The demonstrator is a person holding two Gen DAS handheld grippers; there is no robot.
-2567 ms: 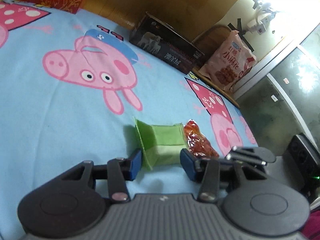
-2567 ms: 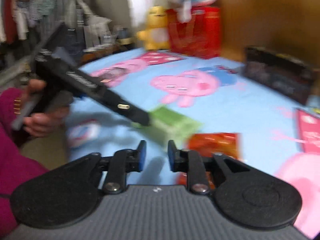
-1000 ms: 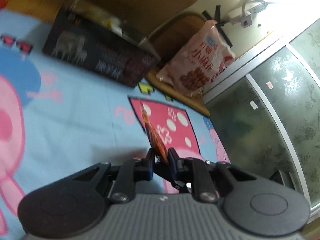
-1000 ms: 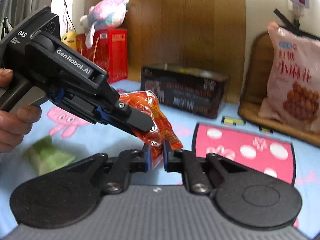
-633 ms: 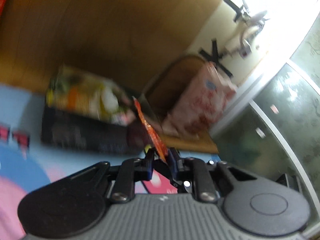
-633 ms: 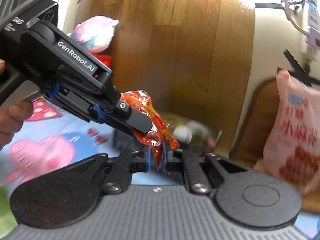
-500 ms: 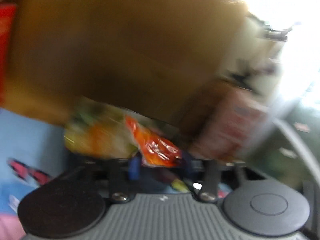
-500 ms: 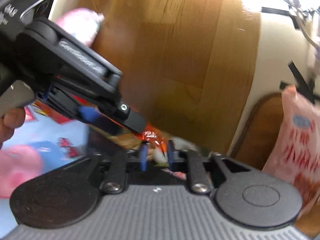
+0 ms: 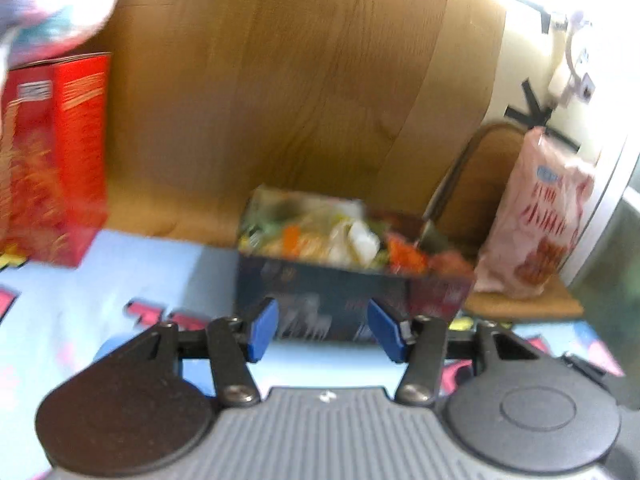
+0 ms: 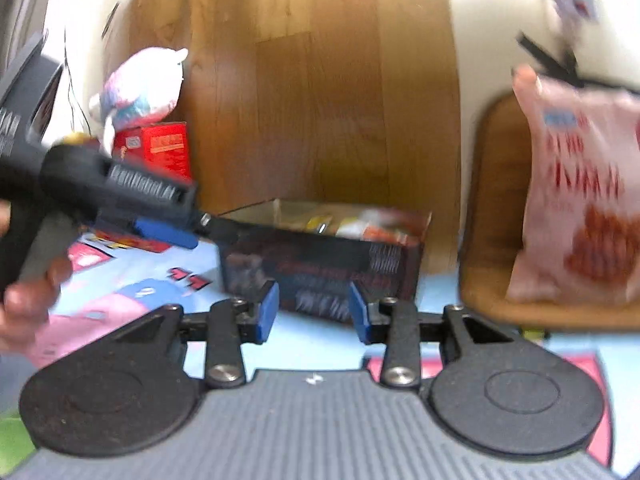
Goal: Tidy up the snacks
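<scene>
blue pads on my left gripper [image 9: 323, 330] and right gripper [image 10: 314, 312] have just been opening, nothing between them. the dark snack box [image 9: 352, 264] sits straight ahead of both, long side across, about equally near each.

bed [image 9: 168, 276]: blue cartoon-pig sheet | on it: dark snack box [image 9: 340, 292], red box [image 9: 56, 160] at headboard | green packet [image 10: 12, 440] near edge
</scene>
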